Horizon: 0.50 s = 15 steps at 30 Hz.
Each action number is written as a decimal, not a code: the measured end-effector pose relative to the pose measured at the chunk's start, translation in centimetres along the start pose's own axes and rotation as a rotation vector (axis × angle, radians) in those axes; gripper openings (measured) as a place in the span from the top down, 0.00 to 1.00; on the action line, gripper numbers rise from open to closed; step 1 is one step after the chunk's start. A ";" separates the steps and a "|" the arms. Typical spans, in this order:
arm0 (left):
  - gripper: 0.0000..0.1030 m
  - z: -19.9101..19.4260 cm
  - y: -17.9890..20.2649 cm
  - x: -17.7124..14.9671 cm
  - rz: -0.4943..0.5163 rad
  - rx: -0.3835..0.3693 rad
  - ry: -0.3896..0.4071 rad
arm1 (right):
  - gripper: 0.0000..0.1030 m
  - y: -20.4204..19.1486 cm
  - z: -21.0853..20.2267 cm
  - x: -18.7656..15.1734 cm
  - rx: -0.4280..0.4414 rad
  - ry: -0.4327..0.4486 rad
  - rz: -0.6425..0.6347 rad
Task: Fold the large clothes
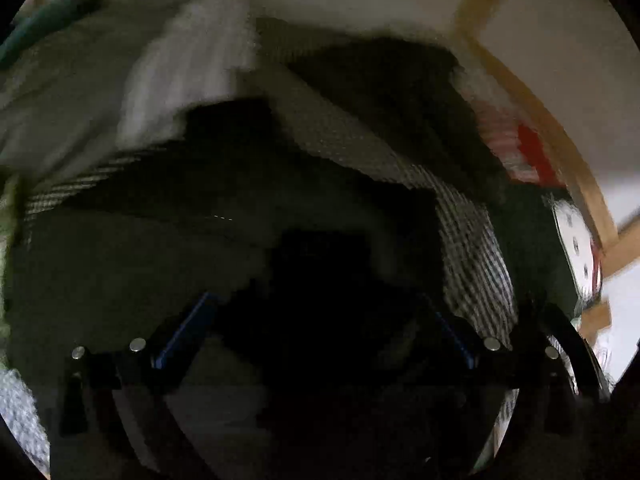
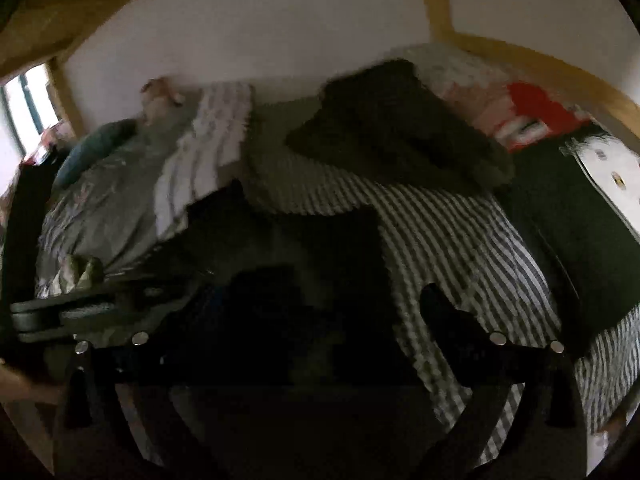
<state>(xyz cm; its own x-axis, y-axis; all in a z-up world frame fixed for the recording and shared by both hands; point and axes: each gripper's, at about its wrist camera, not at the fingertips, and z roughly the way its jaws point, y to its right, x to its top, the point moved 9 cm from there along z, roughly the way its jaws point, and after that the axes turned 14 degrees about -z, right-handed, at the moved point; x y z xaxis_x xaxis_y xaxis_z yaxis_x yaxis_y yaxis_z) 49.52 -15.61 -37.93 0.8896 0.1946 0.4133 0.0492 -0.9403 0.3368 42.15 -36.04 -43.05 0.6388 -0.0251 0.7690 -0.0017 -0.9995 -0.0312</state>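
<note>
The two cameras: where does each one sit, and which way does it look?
Left wrist: sits on the left tongs, close over dark cloth on the striped sheet; both fingers show.
Right wrist: sits on the right tongs, higher, facing across the bed to the wall; its fingers, the other tool and a bit of hand show.
Both see the sheet, dark blanket and wooden frame.

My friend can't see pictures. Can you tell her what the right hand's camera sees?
A dark garment lies on a bed with a grey-and-white striped cover, right in front of the right gripper, whose fingers are spread wide. Behind it sit a dark fluffy blanket, a red and white cloth and a white wall with wooden beams. The picture is dim and blurry.
</note>
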 end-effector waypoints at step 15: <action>0.06 8.3 -23.5 -0.1 -0.025 0.302 -0.129 | 0.04 -17.5 17.9 -7.9 0.133 -0.441 -0.454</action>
<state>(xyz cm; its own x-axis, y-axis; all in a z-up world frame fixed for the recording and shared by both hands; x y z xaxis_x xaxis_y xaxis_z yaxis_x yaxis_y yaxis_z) 52.02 4.12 -52.95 0.9357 0.1995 0.2908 0.1868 -0.9798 0.0713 50.95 -17.97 -60.00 0.8094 0.4383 0.3907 0.4208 -0.8971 0.1346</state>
